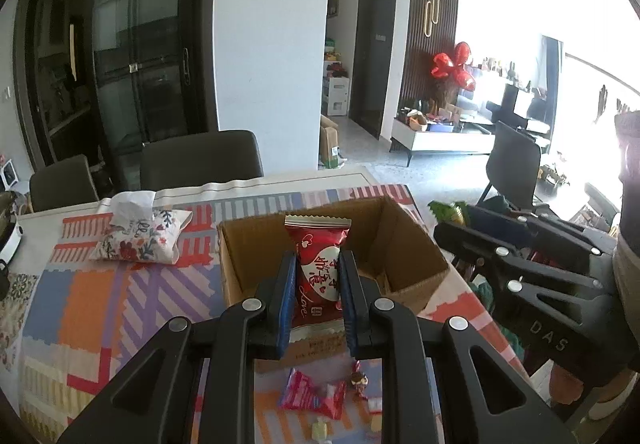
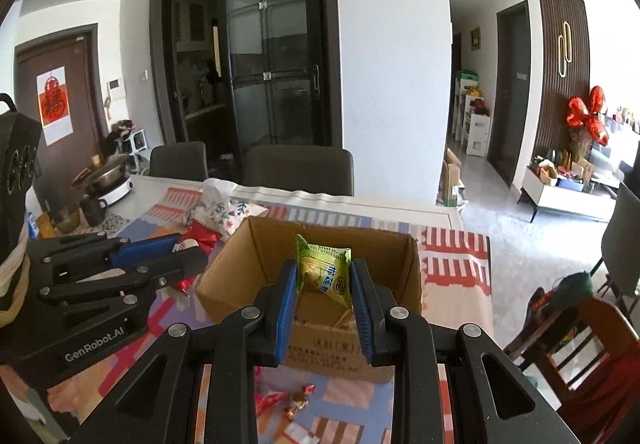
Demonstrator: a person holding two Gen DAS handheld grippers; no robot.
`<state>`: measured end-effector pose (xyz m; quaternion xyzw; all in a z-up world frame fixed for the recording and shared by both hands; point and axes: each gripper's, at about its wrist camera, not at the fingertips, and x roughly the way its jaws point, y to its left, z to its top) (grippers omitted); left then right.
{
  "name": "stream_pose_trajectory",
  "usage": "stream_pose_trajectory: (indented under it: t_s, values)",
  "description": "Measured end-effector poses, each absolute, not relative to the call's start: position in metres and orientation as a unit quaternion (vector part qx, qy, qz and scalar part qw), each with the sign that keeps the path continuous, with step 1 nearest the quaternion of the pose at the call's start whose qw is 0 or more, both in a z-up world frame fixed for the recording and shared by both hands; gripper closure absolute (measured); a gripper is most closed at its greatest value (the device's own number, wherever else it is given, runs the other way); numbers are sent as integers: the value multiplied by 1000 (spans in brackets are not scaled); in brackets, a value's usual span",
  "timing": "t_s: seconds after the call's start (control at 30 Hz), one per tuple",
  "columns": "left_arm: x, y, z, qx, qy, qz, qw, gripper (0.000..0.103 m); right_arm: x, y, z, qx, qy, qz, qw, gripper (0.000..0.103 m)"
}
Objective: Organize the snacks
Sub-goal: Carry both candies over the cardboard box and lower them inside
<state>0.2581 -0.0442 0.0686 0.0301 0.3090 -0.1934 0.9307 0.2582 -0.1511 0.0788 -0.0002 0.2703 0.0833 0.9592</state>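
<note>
1. Left wrist view, nearest the lens: the left gripper (image 1: 318, 284) has its blue-padded fingers clenched on a red snack packet (image 1: 318, 268), which stands upright between them, its crimped top edge well above the fingertips.

2. Right wrist view, equally close: the right gripper (image 2: 324, 294) is clamped on a green snack packet (image 2: 325, 270), also held upright and pinched at both sides.

3. Below and nearer than both grippers, loose sweets (image 1: 316, 398) lie on the patterned tablecloth (image 1: 92, 296) in front of the box: a pink wrapper, a small foil-wrapped piece, and a few pale ones. These look like the snacks not yet sorted.

4. Just beyond the fingertips sits the open cardboard box (image 2: 400, 268). Both packets are held over or just at its near wall; from these angles I cannot tell whether either is fully above the opening.

5. Judged from this, the step in hand is carrying two packets to the box. Next, each gripper should move forward past the near wall, lower into the opening, then spread its fingers to drop the packet. The grippers are side by side, so they need to stay apart while doing so.

6. Farther back, a floral tissue pouch (image 1: 140, 240) lies on the cloth beside the box.
</note>
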Motion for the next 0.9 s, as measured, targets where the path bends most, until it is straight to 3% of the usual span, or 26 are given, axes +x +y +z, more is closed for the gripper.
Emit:
stream_pose_trajectory:
  t_s: [0.9]
  values:
    - [345, -54, 23, 4, 410, -176, 895, 80, 344, -168, 32, -8, 370, 68, 927, 75]
